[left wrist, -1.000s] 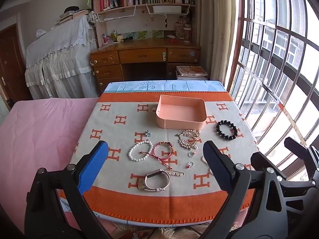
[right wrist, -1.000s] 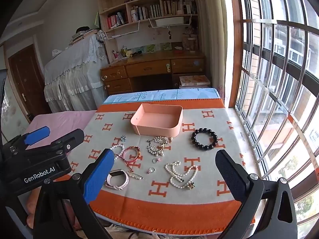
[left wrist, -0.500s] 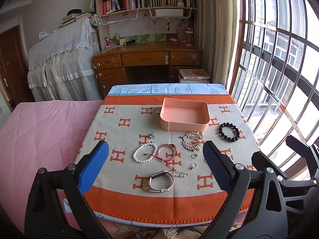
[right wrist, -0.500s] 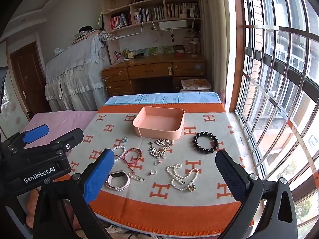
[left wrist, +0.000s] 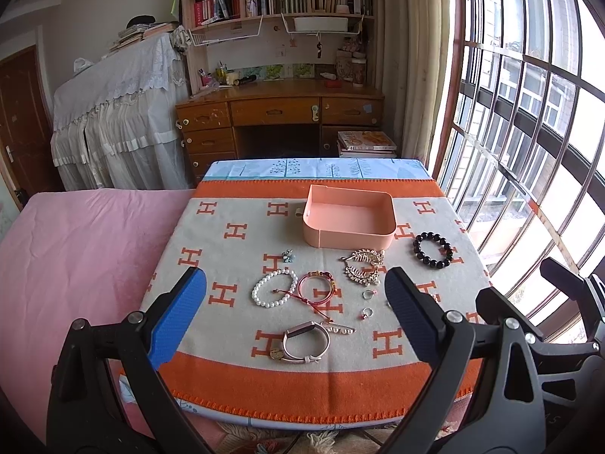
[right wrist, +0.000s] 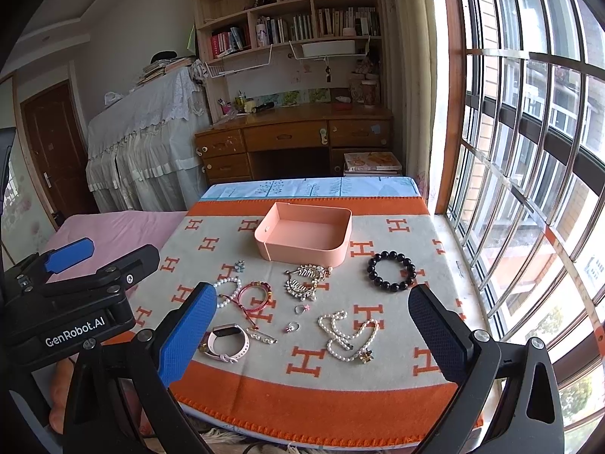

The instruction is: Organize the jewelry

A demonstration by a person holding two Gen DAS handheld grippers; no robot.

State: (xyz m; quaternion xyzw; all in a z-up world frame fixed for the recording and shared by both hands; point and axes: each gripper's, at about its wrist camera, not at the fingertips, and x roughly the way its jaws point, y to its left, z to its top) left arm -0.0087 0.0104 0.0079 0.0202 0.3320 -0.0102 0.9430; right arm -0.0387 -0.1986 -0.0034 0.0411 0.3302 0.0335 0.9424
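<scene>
— Peach-pink, and holding nothing yet: looking at the tray [left wrist: 349, 232], sitting toward the far side of the orange-bordered blanket [left wrist: 234, 382].
— Noticing any shift over the last second?
— Barely. Drifting back and tilting up a little with the left gripper [left wrist: 295, 276] and the right gripper [right wrist: 312, 289]; leaving every piece where it lay.
— Gripping anything?
— No. Keeping both pairs of jaws spread wide, hovering above the near edge, clamping nothing.
— Locating the jewelry?
— Finding it all loose on the cloth, between tray and near border: spotting the black bead bracelet [right wrist: 391, 270] off to the right, the gold brooches [left wrist: 363, 266] just in front of the tray, the pearl bracelet [left wrist: 275, 288] touching the red cord bracelet [left wrist: 315, 289], the watch [left wrist: 304, 340] nearest, the pearl necklace [right wrist: 348, 335] in the right wrist view.
— Meaning what for the job?
— Judging it as not yet begun: probably still choosing a first piece, and needing a descent before any pickup.
</scene>
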